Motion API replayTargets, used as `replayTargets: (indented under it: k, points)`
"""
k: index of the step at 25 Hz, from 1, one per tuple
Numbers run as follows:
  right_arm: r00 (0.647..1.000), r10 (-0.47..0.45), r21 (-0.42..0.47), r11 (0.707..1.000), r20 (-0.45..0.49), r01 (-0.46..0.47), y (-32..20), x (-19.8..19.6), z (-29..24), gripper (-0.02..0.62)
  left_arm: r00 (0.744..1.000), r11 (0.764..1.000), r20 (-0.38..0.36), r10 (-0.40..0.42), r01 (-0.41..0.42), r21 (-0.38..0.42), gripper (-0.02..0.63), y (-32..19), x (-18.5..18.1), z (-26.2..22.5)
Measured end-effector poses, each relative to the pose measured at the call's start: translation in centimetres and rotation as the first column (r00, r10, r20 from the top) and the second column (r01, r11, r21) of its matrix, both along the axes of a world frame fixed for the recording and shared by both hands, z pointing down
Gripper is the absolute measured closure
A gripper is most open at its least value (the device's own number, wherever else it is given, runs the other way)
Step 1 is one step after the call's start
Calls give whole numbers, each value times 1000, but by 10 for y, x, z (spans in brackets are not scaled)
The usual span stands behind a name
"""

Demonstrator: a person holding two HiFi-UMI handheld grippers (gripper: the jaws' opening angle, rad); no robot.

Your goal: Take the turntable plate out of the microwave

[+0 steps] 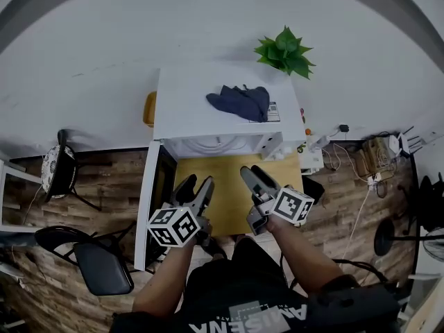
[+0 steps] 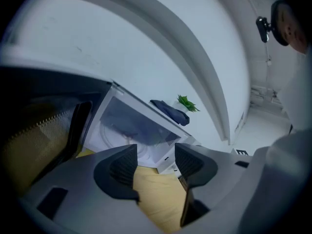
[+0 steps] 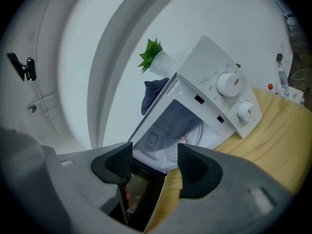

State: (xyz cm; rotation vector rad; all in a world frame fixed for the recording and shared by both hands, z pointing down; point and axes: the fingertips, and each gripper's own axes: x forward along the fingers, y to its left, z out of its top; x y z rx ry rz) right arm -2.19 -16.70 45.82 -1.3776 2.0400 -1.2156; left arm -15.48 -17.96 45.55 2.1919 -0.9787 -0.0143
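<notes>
Below the head camera, a white microwave (image 1: 229,82) stands on a wooden desk (image 1: 222,186) with its door (image 1: 154,200) swung open to the left. The turntable plate (image 1: 211,145) lies inside the cavity, and a dark cloth (image 1: 239,101) rests on the top near a green plant (image 1: 284,50). The left gripper (image 1: 196,186) and right gripper (image 1: 254,175) hover side by side above the desk, in front of the opening. Along the left gripper (image 2: 155,162), the jaws stand wide apart with nothing between them but bare desk (image 2: 156,189). Beyond them sits the plate (image 2: 109,136) in the cavity, with the door (image 2: 48,135) at the left. Along the right gripper (image 3: 155,162), the jaws are likewise spread and empty. They face the microwave (image 3: 214,67), where the plate's pale rim (image 3: 192,138) shows inside, beside two knobs (image 3: 228,84).
</notes>
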Motion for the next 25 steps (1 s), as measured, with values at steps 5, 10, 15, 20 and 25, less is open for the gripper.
replayTargets:
  k: [5, 10, 15, 20, 25]
  points:
    - [996, 32, -65, 998, 84, -26, -22, 11, 43, 321, 992, 991, -93, -81, 70, -118, 370, -25, 9, 46]
    - [991, 40, -89, 996, 130, -29, -48, 9, 71, 322, 968, 974, -170, -182, 154, -167, 370, -57, 0, 78]
    - [992, 51, -154, 988, 113, -33, -69, 9, 102, 321, 958, 955, -153, -241, 206, -212, 371, -82, 5, 111]
    - [991, 59, -171, 985, 118, -38, -86, 10, 115, 321, 953, 941, -152, -263, 218, -260, 371, -97, 13, 129]
    - [986, 74, -193, 980, 146, -45, -95, 5, 125, 322, 941, 925, -155, -300, 248, -286, 370, -107, 13, 139]
